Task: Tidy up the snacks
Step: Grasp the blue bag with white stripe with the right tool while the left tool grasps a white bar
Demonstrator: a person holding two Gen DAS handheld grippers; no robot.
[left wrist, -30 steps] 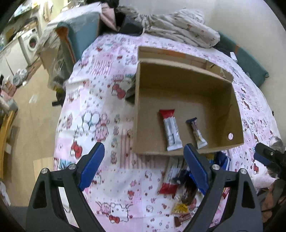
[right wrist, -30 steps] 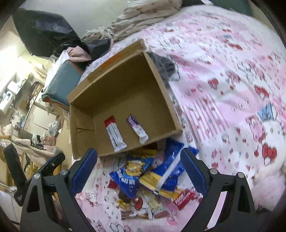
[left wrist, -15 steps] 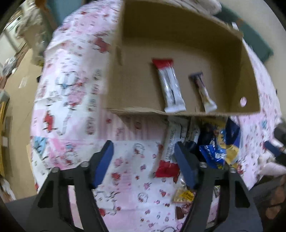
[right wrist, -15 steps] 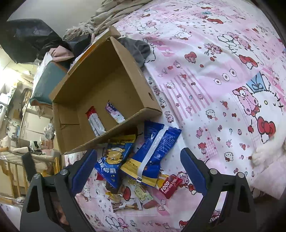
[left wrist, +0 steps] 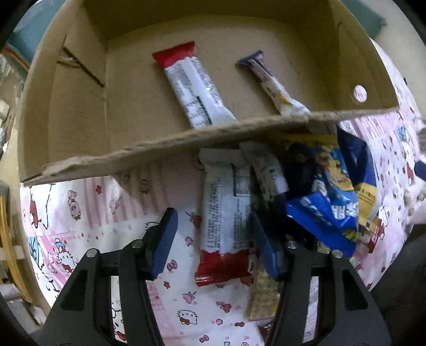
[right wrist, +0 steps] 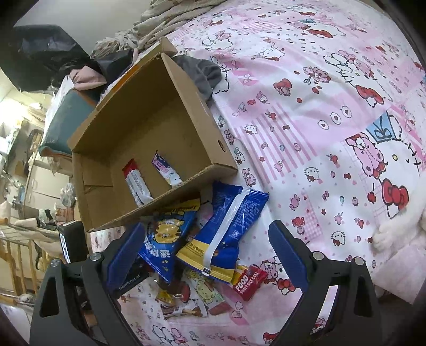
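An open cardboard box (left wrist: 66, 106) lies on the pink bedspread with a red-and-white bar (left wrist: 194, 87) and a purple-and-white bar (left wrist: 271, 82) inside. In front of it is a pile of snacks. My left gripper (left wrist: 213, 244) points down over the pile, its jaws closing. A second red-and-white bar (left wrist: 223, 221) lies between them, and the pads are not pressing on it. Blue snack bags (left wrist: 330, 207) lie to its right. My right gripper (right wrist: 206, 256) hangs open above a blue striped bag (right wrist: 226, 226) and a blue lion bag (right wrist: 165, 237), holding nothing. The same box (right wrist: 149, 111) shows behind.
A red cake pack (right wrist: 249, 279) and several small wrappers lie low in the pile. A grey cloth (right wrist: 202, 71) lies beside the box, with crumpled bedding (right wrist: 170, 16) beyond. A white plush paw (right wrist: 394, 231) rests at the right. The bed's edge and the room floor are at the left.
My left gripper has come down from above the box to the snack pile, and its jaws have narrowed around the red-and-white bar. The right gripper has stayed open over the blue bags.
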